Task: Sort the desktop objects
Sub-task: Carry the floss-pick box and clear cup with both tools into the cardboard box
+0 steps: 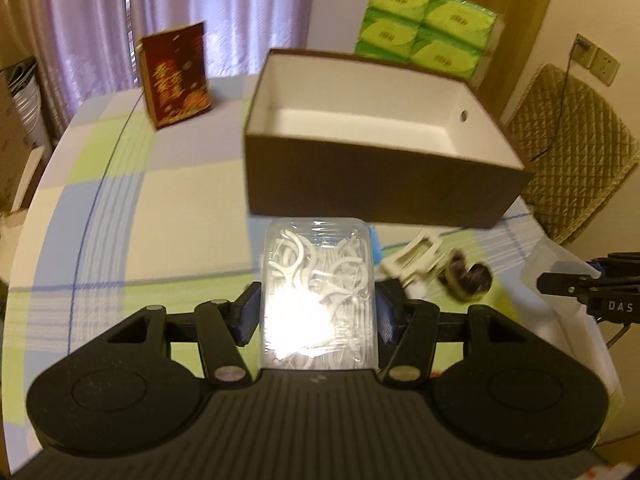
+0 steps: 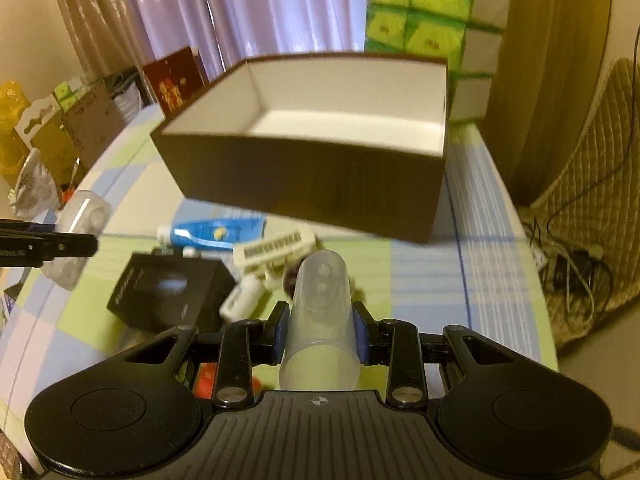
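On the left, left gripper raised above the desk, jaws clamped on either side of a clear case full of white floss picks. Ahead of it and slightly right, open brown box, white inside and, as far as can be seen, empty. Beyond the box, a dark red carton standing at far left and a green tissue pack behind.

Between case and box, down on the desk: a white clip and a dark small item just beside it, too blurred to name.

To the right, right gripper also raised, jaws closed on a translucent tube pointing forward at the box's near wall. Under and left of it, clutter not yet sorted: black carton, blue-and-white tube, barcoded white piece, small white bottle.

Step in hand, by judgement: carrying, both loads lifted and facing the box, neither over its rim yet.

Next move likely calls for lifting each load clear of the near wall, moving forward over the white floor, then parting the jaws low enough to avoid a bounce. Best done one side at a time, so as not to crowd the opening. Heavy motion blur, so finer detail uncertain.
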`<control>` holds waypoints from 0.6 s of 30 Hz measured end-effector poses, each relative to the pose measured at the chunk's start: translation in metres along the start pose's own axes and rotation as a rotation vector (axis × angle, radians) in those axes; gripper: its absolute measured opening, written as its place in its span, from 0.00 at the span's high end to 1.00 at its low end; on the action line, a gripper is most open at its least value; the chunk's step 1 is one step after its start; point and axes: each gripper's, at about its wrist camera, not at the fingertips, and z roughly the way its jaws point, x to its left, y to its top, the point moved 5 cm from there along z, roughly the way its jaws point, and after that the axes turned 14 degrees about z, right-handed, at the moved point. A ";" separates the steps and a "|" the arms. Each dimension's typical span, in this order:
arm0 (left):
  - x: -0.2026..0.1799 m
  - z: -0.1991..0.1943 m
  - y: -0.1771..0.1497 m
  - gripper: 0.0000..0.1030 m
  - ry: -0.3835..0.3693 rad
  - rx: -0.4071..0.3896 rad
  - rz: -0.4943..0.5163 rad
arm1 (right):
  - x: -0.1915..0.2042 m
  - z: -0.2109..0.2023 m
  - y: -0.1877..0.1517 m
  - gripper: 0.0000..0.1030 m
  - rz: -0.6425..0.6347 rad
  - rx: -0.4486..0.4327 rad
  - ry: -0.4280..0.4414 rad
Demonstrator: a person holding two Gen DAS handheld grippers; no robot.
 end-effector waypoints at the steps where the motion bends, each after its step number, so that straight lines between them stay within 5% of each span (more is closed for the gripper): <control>1: -0.002 0.002 0.005 0.49 -0.005 -0.006 0.006 | 0.001 0.000 0.005 0.71 -0.005 -0.008 0.004; 18: -0.004 0.058 0.117 0.49 -0.053 -0.071 0.038 | 0.020 0.028 0.118 0.71 -0.065 -0.153 0.063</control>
